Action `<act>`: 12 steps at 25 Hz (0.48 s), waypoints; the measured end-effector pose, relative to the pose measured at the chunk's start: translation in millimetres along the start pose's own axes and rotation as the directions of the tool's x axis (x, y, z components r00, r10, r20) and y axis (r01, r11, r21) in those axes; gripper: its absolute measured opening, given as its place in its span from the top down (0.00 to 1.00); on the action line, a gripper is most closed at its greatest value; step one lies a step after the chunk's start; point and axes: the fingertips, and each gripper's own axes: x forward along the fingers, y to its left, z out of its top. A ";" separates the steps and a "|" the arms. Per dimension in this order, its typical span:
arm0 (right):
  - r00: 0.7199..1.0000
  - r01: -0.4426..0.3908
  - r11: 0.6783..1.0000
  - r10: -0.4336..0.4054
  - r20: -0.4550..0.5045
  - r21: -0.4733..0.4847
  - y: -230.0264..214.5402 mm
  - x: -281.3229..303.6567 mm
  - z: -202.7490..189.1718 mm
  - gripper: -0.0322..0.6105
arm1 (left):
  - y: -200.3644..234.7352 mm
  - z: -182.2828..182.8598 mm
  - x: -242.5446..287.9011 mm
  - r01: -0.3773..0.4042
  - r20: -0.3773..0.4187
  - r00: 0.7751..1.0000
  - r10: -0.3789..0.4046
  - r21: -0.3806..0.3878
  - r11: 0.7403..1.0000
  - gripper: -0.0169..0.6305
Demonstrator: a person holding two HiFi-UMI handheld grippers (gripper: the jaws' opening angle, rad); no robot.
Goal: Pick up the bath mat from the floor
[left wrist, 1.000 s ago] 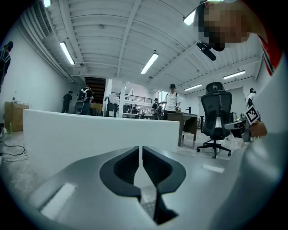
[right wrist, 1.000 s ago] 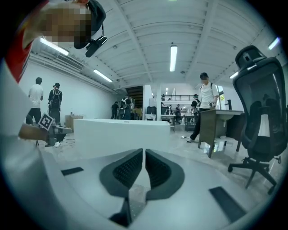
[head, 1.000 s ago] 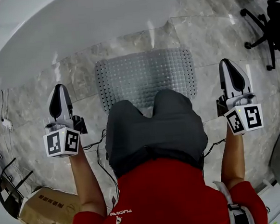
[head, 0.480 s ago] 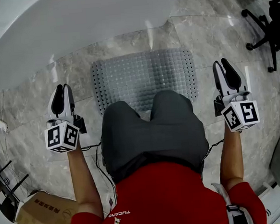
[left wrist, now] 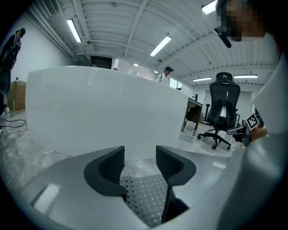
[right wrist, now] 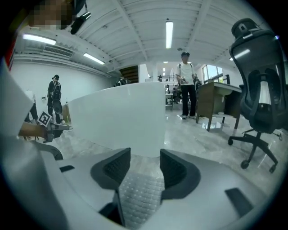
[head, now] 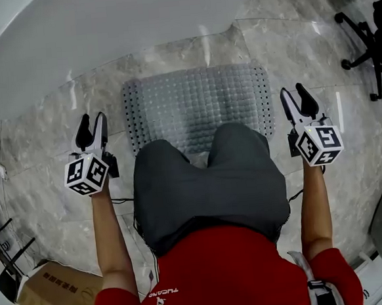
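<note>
Bath mat [head: 197, 102] flat on marble floor [head: 38, 137], near side of white bathtub [head: 102, 30], not lifted. Left gripper [head: 91, 123] and right gripper [head: 294, 97] flank mat's left and right ends. Jaws just opening, apart, nothing gripped. Grasp and lift remain.

bath mat [head: 197, 102]: see-through grey, rows of little dots
floor [head: 39, 141]: grey marble, pale streaks
tub [head: 102, 30]: plain white
left gripper [head: 91, 121], right gripper [head: 294, 96]: white, black jaws, black-and-white squares
shirt [head: 220, 271]: red
shorts [head: 200, 187]: dark grey
</note>
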 end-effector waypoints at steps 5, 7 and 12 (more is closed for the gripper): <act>0.998 0.014 0.999 -0.010 -0.066 0.047 -12.1 17.8 -38.5 0.64 | 13.5 -41.3 19.3 -0.021 -0.093 0.995 0.021 -0.003 1.000 0.64; 0.995 0.017 0.998 -0.012 -0.099 0.053 -15.2 24.0 -54.7 0.63 | 15.5 -60.1 27.2 -0.018 -0.137 0.990 0.018 0.001 1.000 0.63; 0.983 0.018 0.998 -0.008 -0.183 0.058 -23.4 41.0 -94.0 0.61 | 20.7 -104.5 46.6 -0.010 -0.227 0.974 0.009 -0.005 1.000 0.61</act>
